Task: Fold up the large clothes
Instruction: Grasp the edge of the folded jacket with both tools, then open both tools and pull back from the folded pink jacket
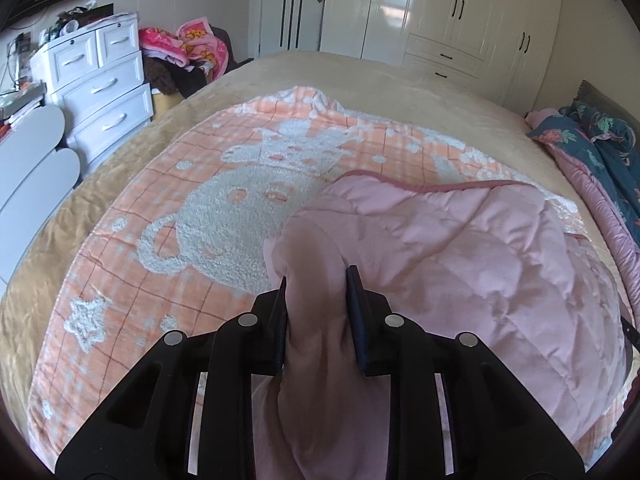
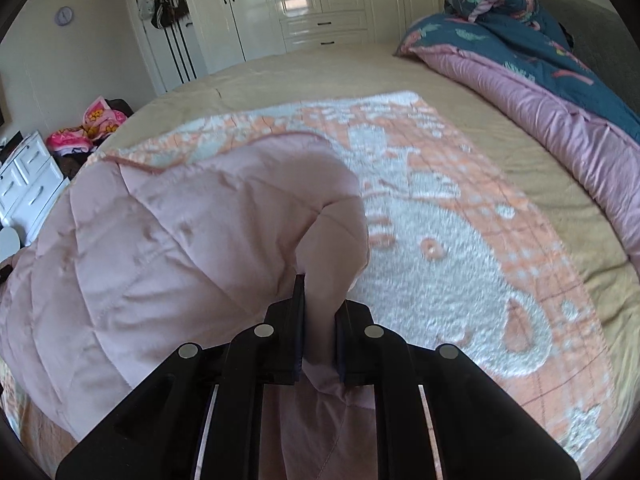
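1. My left gripper [image 1: 316, 280] pinches a bunched corner of the pink quilted blanket with the fleecy orange-and-white cartoon face [image 1: 460, 248], lifted over the beige bed [image 1: 360, 68].
2. My right gripper [image 2: 320, 292] is clamped on the opposite corner of the same blanket [image 2: 160, 232].
3. Each fold of cloth is thick and rounded; it could squeeze out of the pads if I pull hard.
4. Uneven hands would skew the fold; the far edge looks straight, though blur makes that uncertain.
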Motion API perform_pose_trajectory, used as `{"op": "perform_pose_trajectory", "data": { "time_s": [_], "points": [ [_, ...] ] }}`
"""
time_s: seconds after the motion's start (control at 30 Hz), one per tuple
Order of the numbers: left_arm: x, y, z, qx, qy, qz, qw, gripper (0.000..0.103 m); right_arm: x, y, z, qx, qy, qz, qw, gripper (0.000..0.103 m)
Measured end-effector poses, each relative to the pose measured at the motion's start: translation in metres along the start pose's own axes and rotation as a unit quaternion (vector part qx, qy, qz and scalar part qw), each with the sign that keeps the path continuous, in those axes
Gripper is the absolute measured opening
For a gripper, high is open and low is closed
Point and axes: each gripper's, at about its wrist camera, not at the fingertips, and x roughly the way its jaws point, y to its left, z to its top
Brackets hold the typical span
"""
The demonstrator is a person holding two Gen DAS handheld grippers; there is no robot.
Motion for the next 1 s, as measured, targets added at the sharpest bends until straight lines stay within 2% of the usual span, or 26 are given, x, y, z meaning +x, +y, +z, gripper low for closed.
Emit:
{"op": "perform_pose_trajectory", "data": {
  "time_s": [0.3, 0.37, 0.43, 0.47, 0.53, 0.57, 0.63, 0.7, 0.73, 0.87, 0.93, 1.0],
  "points": [
    [0.004, 0.001, -0.003, 0.000, 0.008, 0.004, 1.0000, 0.018, -0.003, -0.005, -0.008, 0.020, 0.022, -0.003, 1.000, 0.021],
    [0.002, 0.000, -0.003, 0.002, 0.009, 0.004, 0.9999, 0.018, -0.010, -0.008, -0.009, 0.036, 0.024, 0.004, 0.999, 0.032],
    [0.000, -0.001, -0.002, 0.004, 0.009, 0.005, 0.9999, 0.018, -0.020, -0.014, -0.010, 0.059, 0.022, 0.011, 0.998, 0.056],
    [-0.002, -0.001, -0.002, 0.006, 0.009, 0.008, 0.9999, 0.019, -0.028, -0.016, -0.011, 0.068, 0.017, 0.012, 0.997, 0.061],
    [-0.007, -0.002, -0.001, 0.005, 0.008, 0.007, 0.9999, 0.021, -0.042, -0.016, -0.013, 0.075, 0.004, 0.025, 0.997, 0.080],
    [-0.009, -0.001, -0.001, 0.004, 0.007, 0.007, 0.9999, 0.021, -0.051, -0.014, -0.013, 0.073, -0.003, 0.029, 0.997, 0.083],
    [-0.016, 0.000, 0.000, 0.001, 0.004, 0.004, 1.0000, 0.028, -0.065, -0.010, -0.014, 0.066, -0.014, 0.039, 0.997, 0.088],
    [-0.025, -0.001, 0.000, 0.001, -0.003, 0.003, 1.0000, 0.041, -0.081, -0.004, -0.012, 0.056, -0.025, 0.049, 0.997, 0.091],
    [-0.031, -0.002, 0.001, 0.002, -0.009, 0.001, 1.0000, 0.043, -0.087, -0.002, -0.012, 0.052, -0.030, 0.051, 0.997, 0.093],
    [-0.054, -0.007, 0.003, 0.004, -0.023, -0.011, 0.9997, 0.060, -0.119, 0.011, -0.013, 0.024, -0.054, 0.066, 0.996, 0.095],
    [-0.066, -0.009, 0.003, 0.007, -0.027, -0.019, 0.9994, 0.063, -0.133, 0.018, -0.014, 0.010, -0.064, 0.070, 0.995, 0.095],
    [-0.080, -0.011, 0.002, 0.011, -0.033, -0.025, 0.9991, 0.074, -0.149, 0.024, -0.017, -0.007, -0.074, 0.071, 0.995, 0.098]
  ]
}}
